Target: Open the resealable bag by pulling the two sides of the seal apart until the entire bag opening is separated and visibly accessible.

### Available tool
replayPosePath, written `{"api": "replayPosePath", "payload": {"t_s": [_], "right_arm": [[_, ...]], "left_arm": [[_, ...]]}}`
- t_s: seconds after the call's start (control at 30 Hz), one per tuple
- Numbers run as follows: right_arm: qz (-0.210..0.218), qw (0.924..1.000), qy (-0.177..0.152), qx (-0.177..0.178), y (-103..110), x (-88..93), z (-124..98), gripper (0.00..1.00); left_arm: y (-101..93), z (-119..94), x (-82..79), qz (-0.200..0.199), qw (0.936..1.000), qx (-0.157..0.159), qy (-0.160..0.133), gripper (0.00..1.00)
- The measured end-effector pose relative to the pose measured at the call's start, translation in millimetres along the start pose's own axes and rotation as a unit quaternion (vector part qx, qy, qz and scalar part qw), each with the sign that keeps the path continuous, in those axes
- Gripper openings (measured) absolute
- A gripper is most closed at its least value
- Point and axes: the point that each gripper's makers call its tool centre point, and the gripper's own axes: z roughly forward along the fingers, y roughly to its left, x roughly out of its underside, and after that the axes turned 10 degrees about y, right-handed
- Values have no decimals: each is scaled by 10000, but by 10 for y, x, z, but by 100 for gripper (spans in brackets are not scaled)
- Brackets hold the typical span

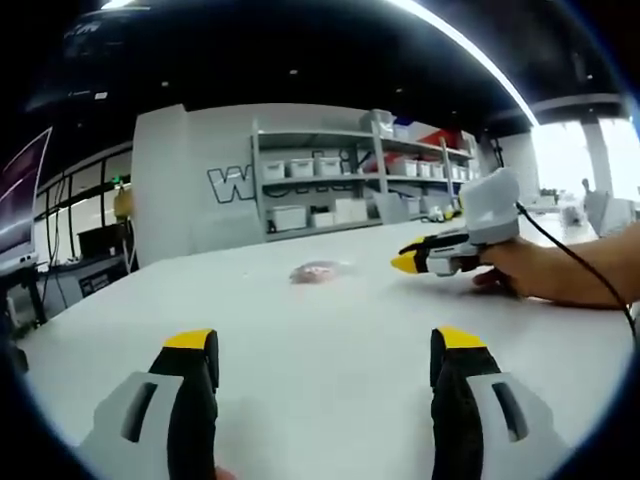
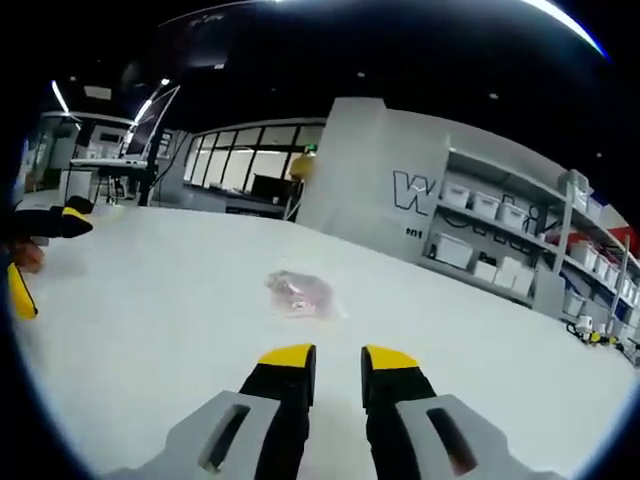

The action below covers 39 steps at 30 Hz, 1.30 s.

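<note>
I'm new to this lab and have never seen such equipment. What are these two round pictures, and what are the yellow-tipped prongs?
A person holds a hand tool in each hand; each carries a fisheye camera looking along its two prongs. The left gripper shows at the bottom of the left gripper view, jaws wide apart and holding nothing. The right gripper shows in its own view with only a narrow gap between the jaws, also holding nothing; it also shows in the left gripper view, held by a hand. Ahead on the white table lies the small clear resealable bag with pinkish contents, untouched. Behind stand grey shelves with white bins.
</note>
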Motion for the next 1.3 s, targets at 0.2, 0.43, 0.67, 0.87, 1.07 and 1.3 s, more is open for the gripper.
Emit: {"api": "replayPosePath", "payload": {"t_s": [0.2,0.43,0.67,0.87,1.07,1.3], "right_arm": [[0,10000,30,55,-45,3,67,16],[-96,9999,48,100,-49,-12,172,15],[-296,9995,65,65,-97,-39,350,14],[-330,9994,67,55,-190,-57,532,15],[-485,9987,165,28,-215,-49,692,15],[-474,9987,177,11,-198,-37,652,15]], "left_arm": [[4,13,1,-4,10000,2,-4,87],[6,14,4,-2,10000,-6,3,87],[11,12,6,-15,10000,-15,15,86],[13,4,4,-18,10000,-30,18,86],[24,4,4,-29,10000,-58,28,86],[28,4,0,-33,10000,-72,29,85]]}}
